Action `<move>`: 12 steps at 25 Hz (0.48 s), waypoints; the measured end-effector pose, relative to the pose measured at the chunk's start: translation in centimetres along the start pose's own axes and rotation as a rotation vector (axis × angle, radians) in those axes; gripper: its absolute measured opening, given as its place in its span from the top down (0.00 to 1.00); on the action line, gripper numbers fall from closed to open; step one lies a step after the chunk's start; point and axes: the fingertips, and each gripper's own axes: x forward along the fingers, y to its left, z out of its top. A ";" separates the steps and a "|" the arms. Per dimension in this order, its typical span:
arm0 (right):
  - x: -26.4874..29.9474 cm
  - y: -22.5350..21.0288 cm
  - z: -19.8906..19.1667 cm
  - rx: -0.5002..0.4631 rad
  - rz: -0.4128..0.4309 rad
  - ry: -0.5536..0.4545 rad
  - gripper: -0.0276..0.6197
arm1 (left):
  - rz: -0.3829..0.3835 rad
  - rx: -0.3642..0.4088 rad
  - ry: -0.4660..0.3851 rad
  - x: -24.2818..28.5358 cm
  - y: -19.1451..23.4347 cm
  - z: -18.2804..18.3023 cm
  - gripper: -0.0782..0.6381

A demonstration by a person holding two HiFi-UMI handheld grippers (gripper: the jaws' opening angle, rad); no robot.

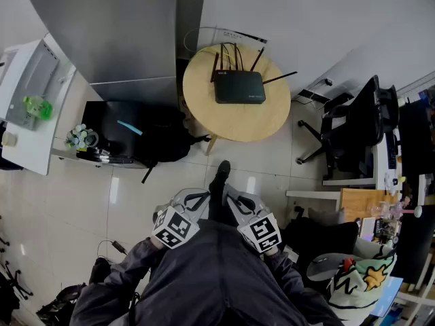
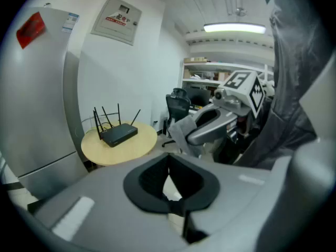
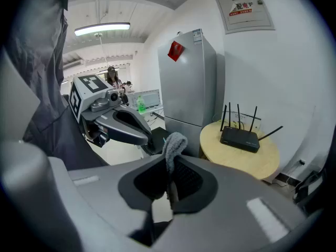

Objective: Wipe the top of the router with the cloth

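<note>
A black router (image 1: pixel 239 87) with several antennas lies on a round wooden table (image 1: pixel 234 122) against the wall, well ahead of both grippers. It also shows as the router (image 2: pixel 118 133) and the router (image 3: pixel 240 138) in the two gripper views. My right gripper (image 3: pixel 170 164) is shut on a grey cloth (image 3: pixel 174 145), which sticks up between its jaws. The cloth (image 2: pixel 180 132) hangs from that gripper's tip in the left gripper view. My left gripper (image 2: pixel 169 164) is shut with nothing in it. Both the left gripper (image 1: pixel 197 201) and the right gripper (image 1: pixel 238 202) are held side by side, close to my body.
A grey fridge (image 1: pixel 129 32) stands left of the table, with a black bag (image 1: pixel 146 138) on the floor in front of it. A black office chair (image 1: pixel 350 128) is at the right. A white desk (image 1: pixel 27 107) lies far left. My shoe (image 1: pixel 221 175) points toward the table.
</note>
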 end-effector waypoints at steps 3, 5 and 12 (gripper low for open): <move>0.9 -6.2 0.5 -0.017 0.004 0.000 0.92 | 0.018 -0.012 -0.017 4.2 2.8 3.0 0.89; 1.7 -9.6 1.4 -0.025 0.020 0.006 0.92 | 0.020 -0.031 -0.026 6.6 4.8 5.1 0.89; 4.4 -20.9 4.2 -0.007 0.069 0.018 0.92 | 0.029 -0.047 0.021 14.2 12.1 11.4 0.89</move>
